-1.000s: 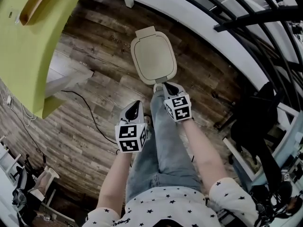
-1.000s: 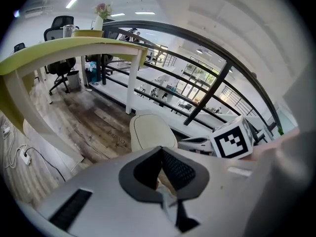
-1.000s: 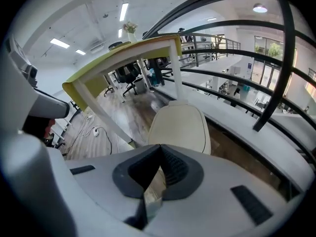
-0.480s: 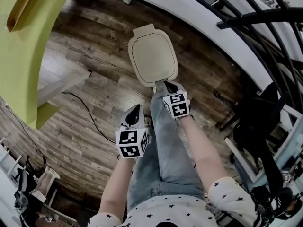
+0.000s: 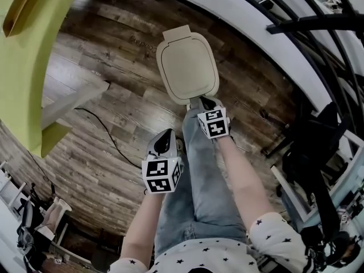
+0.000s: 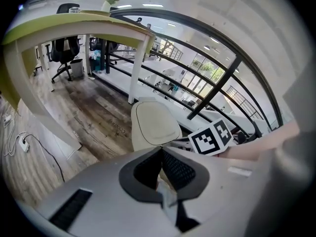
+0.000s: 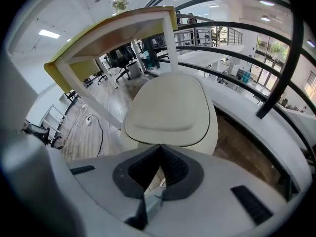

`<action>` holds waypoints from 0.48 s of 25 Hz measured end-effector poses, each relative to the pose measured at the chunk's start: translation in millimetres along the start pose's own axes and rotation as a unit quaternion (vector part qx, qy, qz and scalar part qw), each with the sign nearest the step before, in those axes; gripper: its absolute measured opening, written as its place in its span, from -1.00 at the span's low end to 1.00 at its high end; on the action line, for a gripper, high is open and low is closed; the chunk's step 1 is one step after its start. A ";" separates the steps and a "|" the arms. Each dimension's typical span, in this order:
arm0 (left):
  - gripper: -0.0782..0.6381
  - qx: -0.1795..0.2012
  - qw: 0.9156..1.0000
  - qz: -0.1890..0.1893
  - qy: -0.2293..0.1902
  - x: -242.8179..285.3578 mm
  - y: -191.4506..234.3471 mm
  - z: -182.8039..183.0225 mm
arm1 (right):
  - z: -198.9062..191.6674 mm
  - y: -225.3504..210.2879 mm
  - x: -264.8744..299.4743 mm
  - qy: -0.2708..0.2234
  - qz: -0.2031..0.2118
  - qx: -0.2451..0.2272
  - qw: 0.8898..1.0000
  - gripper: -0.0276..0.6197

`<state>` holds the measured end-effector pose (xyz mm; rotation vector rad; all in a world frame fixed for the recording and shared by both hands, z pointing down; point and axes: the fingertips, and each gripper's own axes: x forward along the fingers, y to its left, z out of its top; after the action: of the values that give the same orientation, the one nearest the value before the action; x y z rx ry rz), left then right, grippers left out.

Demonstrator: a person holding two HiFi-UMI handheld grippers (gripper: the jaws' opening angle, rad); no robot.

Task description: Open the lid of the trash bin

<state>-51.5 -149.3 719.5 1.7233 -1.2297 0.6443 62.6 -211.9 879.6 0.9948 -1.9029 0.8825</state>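
The trash bin stands on the wood floor with its cream lid (image 5: 187, 67) down flat. My right gripper (image 5: 203, 102) is shut and empty, its tips at the bin's near front edge, just below the lid. In the right gripper view the lid (image 7: 170, 107) fills the space right beyond the closed jaw tips (image 7: 159, 147). My left gripper (image 5: 166, 135) hangs lower and to the left, over the floor beside the person's leg, shut with nothing in it. From the left gripper (image 6: 160, 150) view the lid (image 6: 153, 125) lies a short way ahead.
A yellow-green table (image 5: 23, 67) with a white leg (image 5: 74, 101) stands at the left. A black cable (image 5: 108, 132) runs across the floor. A white ledge and a black railing (image 5: 318, 21) curve behind the bin. A dark chair (image 5: 315, 147) is at the right. The person's jeans-clad leg (image 5: 199, 175) is below.
The right gripper has crept a little closer to the bin's front edge. The left gripper has barely moved. The lid stays down.
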 end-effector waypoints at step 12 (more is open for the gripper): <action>-0.75 -0.004 1.000 -0.003 0.004 5.2 -1.4 -5.5 | -1.4 0.4 2.1 -0.005 0.000 0.011 1.000 -0.93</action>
<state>-47.9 -146.7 725.8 1.7153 -1.2195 0.6403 61.9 -211.2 882.0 1.0137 -1.9052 0.9007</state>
